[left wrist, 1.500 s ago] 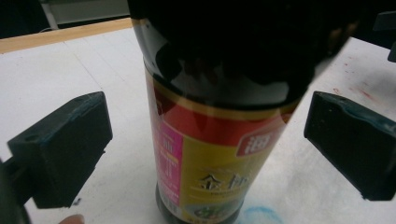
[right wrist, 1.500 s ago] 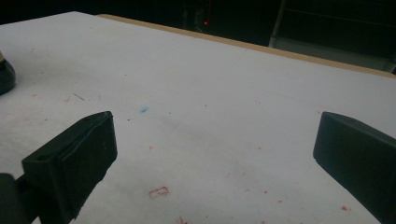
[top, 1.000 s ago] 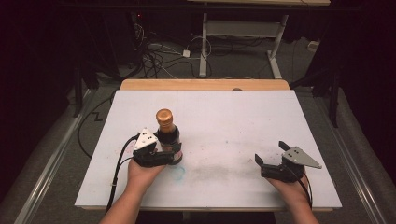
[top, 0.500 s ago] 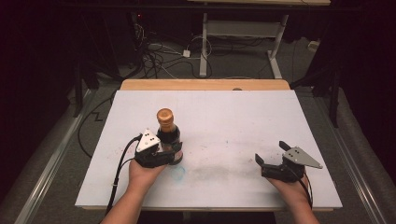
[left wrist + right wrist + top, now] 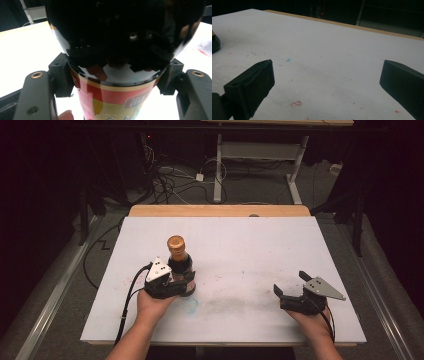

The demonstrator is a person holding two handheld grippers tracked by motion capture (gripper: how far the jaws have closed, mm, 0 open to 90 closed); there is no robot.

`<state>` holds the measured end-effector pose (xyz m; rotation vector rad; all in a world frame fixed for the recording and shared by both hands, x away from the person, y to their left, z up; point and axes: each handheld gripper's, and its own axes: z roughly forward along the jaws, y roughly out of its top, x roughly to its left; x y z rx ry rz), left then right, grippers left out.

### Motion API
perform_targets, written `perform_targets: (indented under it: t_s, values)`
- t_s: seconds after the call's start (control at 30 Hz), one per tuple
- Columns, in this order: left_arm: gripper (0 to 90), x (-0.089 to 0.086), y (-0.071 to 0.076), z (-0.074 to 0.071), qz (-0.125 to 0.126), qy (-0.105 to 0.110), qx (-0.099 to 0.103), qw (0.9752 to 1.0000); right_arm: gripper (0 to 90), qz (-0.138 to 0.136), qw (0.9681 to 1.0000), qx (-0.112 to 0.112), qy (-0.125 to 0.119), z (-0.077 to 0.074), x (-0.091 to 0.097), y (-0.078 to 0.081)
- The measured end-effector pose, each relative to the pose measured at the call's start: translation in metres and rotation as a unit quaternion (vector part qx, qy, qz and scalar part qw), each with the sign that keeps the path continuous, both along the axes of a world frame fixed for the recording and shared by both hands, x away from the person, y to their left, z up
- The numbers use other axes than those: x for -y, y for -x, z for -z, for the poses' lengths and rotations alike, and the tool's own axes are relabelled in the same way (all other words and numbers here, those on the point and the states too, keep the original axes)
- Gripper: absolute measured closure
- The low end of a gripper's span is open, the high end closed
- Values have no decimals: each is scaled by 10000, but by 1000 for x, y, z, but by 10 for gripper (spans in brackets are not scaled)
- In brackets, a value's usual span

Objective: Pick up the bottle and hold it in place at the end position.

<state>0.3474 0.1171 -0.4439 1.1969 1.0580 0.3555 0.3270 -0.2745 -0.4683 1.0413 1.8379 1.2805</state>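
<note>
Left of centre in the high view, the left gripper (image 5: 186, 284) has just closed its jaws around the dark bottle (image 5: 179, 262) (upright, gold-capped) on the white table (image 5: 250, 250). At lower right, the right gripper (image 5: 290, 287) gapes wide, holding nothing.

The bottle (image 5: 180, 265) was dark, with a gold cap (image 5: 176, 242) and a red-and-yellow label (image 5: 112, 102). The table (image 5: 250, 245) was white, flecked red.
</note>
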Motion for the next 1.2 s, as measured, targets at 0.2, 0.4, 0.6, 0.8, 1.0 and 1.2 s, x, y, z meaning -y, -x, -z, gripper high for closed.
perform_targets:
  t_s: [0.2,0.4,0.6,0.8,1.0,1.2]
  values:
    - [288,-2,0,-1,56,9,-12,10000,4,51,10000,18,-27,-1,2,0]
    - [290,-3,-1,-2,40,31,5,10000,4,48,10000,27,-31,-1,3,0]
    - [290,-5,-3,-8,44,60,43,10000,4,55,10000,46,-45,-2,3,1]
    - [289,-1,-5,-14,148,108,33,9998,3,37,10000,40,-44,-2,2,1]
    - [289,10,-9,-17,291,162,22,9994,4,23,10000,68,-33,-3,2,1]
    - [289,25,-16,-20,437,167,47,9989,3,26,10000,71,-43,-3,3,1]
